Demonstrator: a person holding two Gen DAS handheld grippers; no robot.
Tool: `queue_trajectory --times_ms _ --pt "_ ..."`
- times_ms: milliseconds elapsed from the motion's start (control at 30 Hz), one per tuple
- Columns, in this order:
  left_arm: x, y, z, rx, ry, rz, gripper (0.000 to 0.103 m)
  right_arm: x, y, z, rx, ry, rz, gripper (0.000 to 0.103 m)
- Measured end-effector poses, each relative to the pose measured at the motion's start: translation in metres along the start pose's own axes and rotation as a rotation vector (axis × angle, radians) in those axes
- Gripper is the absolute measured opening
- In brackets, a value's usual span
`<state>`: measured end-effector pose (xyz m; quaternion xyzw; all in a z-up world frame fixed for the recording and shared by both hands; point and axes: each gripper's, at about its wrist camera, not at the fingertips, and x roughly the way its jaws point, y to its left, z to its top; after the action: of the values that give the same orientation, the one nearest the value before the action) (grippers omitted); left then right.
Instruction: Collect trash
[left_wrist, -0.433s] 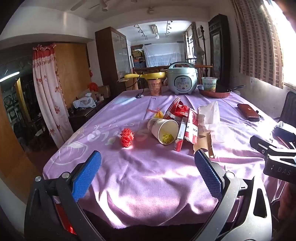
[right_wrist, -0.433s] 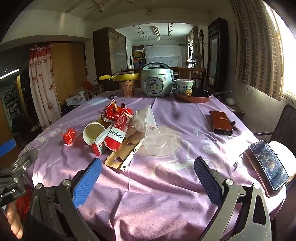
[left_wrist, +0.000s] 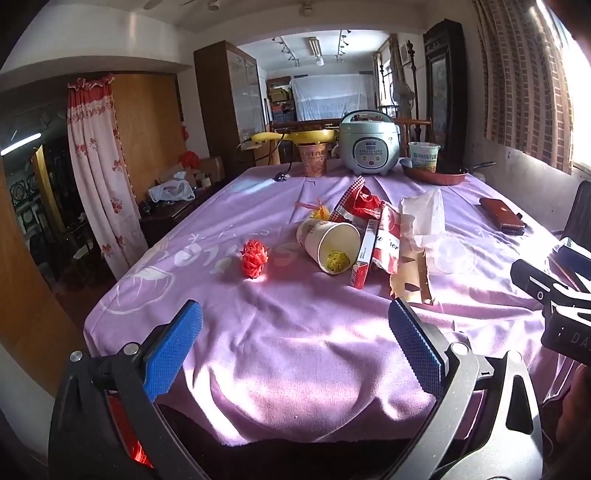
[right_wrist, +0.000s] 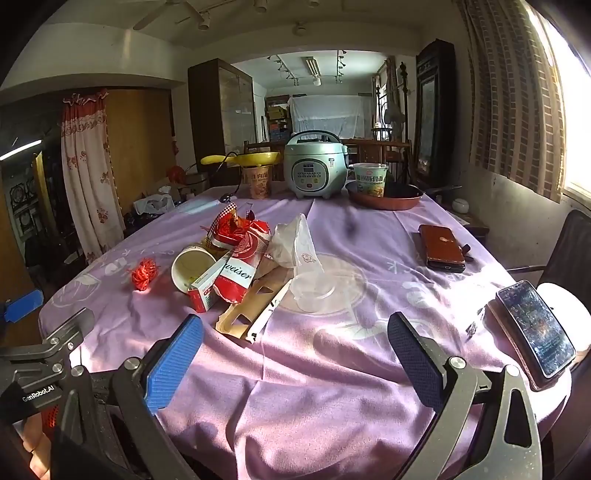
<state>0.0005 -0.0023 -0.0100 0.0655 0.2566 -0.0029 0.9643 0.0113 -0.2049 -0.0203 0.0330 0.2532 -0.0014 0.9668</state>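
on the table: trash lay piled beside the tipped paper cup, on a purple cloth.
left gripper: jaws apart, empty, well short of the cup.
right gripper: jaws apart, empty, near the cardboard strip by the cup.
risk: cup could roll if nudged sideways; loose cloth might bunch under a finger; red wrapper could slip from a shallow pinch.

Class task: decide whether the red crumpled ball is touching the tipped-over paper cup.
Apart. The left wrist view shows bare purple cloth between the red crumpled ball and the tipped-over paper cup; the right wrist view shows the same gap.
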Motion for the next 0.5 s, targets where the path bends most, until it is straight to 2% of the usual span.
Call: queue_trajectory --times_ms 500 --pt "0.0077 0.0013 0.0016 -0.014 0.027 0.004 0.097 0.0030 0.0064 -0.0017 -0.019 0.013 -0.002 0.098"
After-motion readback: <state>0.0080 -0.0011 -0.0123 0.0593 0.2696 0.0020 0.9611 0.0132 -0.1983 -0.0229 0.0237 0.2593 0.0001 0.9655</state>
